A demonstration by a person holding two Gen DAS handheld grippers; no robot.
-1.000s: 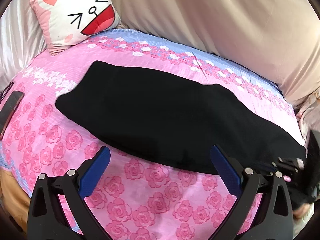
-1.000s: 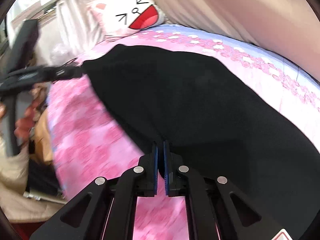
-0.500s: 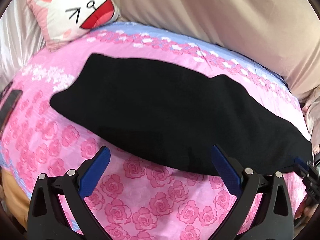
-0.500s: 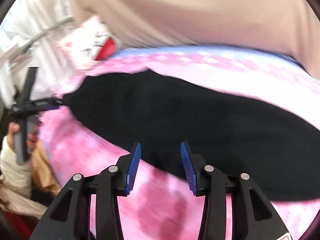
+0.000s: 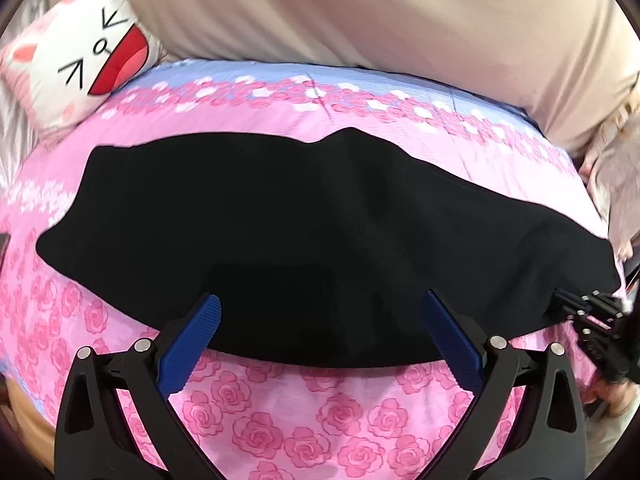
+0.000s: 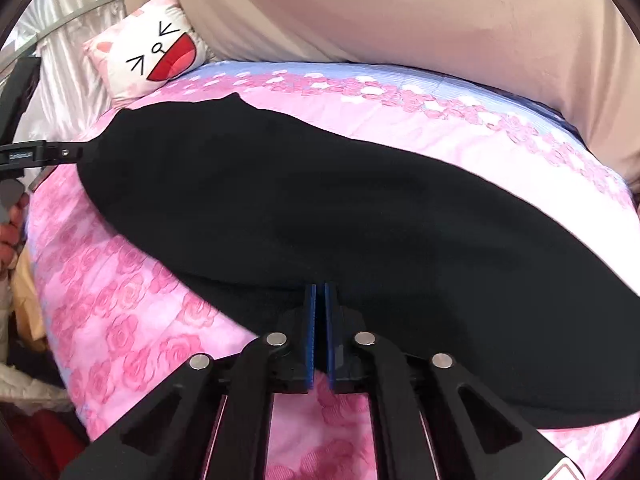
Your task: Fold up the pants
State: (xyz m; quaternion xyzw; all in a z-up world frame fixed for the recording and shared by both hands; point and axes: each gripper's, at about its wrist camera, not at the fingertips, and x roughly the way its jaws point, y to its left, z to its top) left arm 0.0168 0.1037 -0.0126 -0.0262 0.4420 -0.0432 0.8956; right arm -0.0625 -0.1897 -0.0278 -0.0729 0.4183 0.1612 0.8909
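Observation:
Black pants [image 5: 288, 236] lie folded lengthwise across a pink rose bedspread [image 5: 280, 408]. My left gripper [image 5: 322, 308] is open, its blue fingers [image 5: 192, 344] straddling the pants' near edge without pinching it. In the right wrist view the pants [image 6: 320, 220] stretch from upper left to lower right. My right gripper [image 6: 320, 300] is shut, its blue pads meeting at the pants' near hem; fabric seems pinched between them. The right gripper also shows in the left wrist view [image 5: 592, 320] at the pants' right end. The left gripper shows in the right wrist view [image 6: 44, 152] by the pants' left end.
A cat-face pillow [image 5: 84, 56] rests at the head of the bed, and it also shows in the right wrist view [image 6: 152, 56]. A beige padded wall [image 5: 380, 20] runs behind the bed. A person's hand [image 6: 10, 232] shows at the left edge.
My right gripper opened half a second ago, then shut again at the pants' near hem. The left gripper moved closer over the pants' near edge and stayed open.

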